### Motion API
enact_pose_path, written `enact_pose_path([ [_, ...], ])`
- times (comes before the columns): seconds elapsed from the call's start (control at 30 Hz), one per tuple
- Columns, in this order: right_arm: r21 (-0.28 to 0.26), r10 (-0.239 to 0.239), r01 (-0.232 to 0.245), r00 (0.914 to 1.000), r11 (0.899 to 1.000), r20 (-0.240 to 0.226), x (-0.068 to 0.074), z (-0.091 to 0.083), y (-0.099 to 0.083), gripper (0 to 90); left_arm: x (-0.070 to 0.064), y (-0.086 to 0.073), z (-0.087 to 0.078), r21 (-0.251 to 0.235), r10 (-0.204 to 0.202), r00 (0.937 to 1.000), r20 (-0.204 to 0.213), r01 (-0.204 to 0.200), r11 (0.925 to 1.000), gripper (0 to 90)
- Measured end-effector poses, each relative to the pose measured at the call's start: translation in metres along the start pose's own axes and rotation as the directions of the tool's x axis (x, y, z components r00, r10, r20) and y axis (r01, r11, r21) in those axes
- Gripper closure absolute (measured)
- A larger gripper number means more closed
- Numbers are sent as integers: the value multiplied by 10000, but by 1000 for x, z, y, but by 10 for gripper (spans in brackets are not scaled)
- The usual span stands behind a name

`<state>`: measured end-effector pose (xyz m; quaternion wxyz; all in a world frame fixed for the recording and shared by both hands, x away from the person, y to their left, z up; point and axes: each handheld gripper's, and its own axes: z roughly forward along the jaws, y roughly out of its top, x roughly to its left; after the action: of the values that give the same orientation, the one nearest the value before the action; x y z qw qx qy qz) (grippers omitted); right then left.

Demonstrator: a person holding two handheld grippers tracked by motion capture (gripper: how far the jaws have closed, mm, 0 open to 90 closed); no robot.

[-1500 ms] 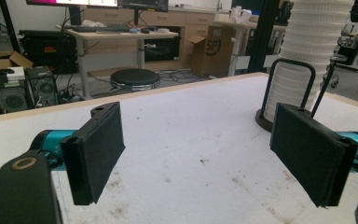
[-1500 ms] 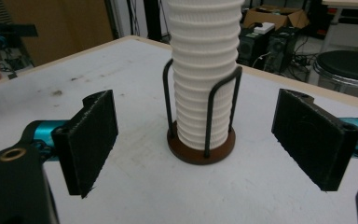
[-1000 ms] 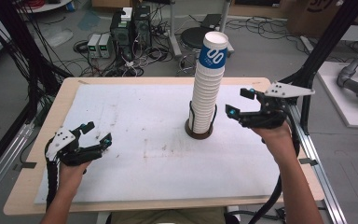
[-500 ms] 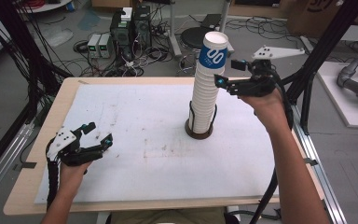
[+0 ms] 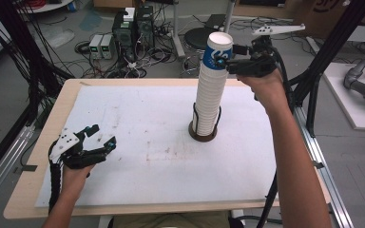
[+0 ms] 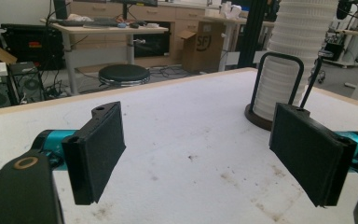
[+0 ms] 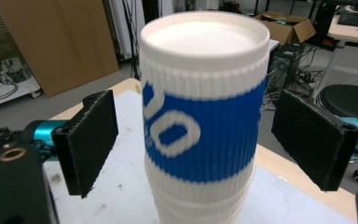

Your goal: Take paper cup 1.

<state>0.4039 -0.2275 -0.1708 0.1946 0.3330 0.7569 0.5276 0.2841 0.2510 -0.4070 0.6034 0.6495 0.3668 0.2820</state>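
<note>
A tall stack of white ribbed paper cups (image 5: 208, 102) stands upside down in a round dark holder (image 5: 203, 135) with wire hoops, right of the table's middle. The top cup (image 5: 217, 51) has a blue band with white marks. My right gripper (image 5: 229, 56) is up at that top cup, open, its jaws on either side of the blue band (image 7: 200, 135) without touching. My left gripper (image 5: 100, 137) rests low near the table's front left, open and empty; its view shows the holder (image 6: 263, 121) and stack (image 6: 291, 56) beyond the right jaw.
A white sheet (image 5: 138, 142) covers the wooden table (image 5: 33, 180). Black frame posts (image 5: 323, 52) rise at the right. On the floor behind are computer boxes (image 5: 128, 26), cables and a round stool (image 5: 197, 38).
My right gripper rose from beside the stack's lower part at the right to the top cup and now straddles it. The left gripper has stayed put.
</note>
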Motion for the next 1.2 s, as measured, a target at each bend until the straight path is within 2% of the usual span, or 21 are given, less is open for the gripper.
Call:
enact_pose_path([
  [0.27,200,5,-12,9994,9998,359,0,15,14,166,0,-1,1,5,-66,10000,29,66,10000,182],
  [0.33,187,10,-14,9998,9998,204,-1,17,15,203,0,-1,1,3,-71,10000,22,71,10000,181],
  [0.43,236,-5,2,9999,9997,133,0,19,16,211,1,-1,0,45,-89,10000,11,89,10000,183],
  [0.53,179,-60,56,9998,9998,205,0,19,16,255,1,-1,0,88,-75,10000,-3,75,9999,185],
  [0.83,210,-93,87,9995,9997,302,0,18,18,273,1,-1,0,118,-89,10000,9,89,9999,191],
  [0.9,169,-30,24,9995,9999,318,1,16,20,278,2,-2,1,112,-90,10000,24,90,9999,192],
  [1.0,-166,31,-26,9995,9999,318,1,12,24,283,2,-1,0,141,-95,9999,48,94,9999,194],
  [1.2,-697,-99,129,9990,9975,439,3,-2,37,283,2,-1,0,115,-105,9999,73,105,9999,195],
])
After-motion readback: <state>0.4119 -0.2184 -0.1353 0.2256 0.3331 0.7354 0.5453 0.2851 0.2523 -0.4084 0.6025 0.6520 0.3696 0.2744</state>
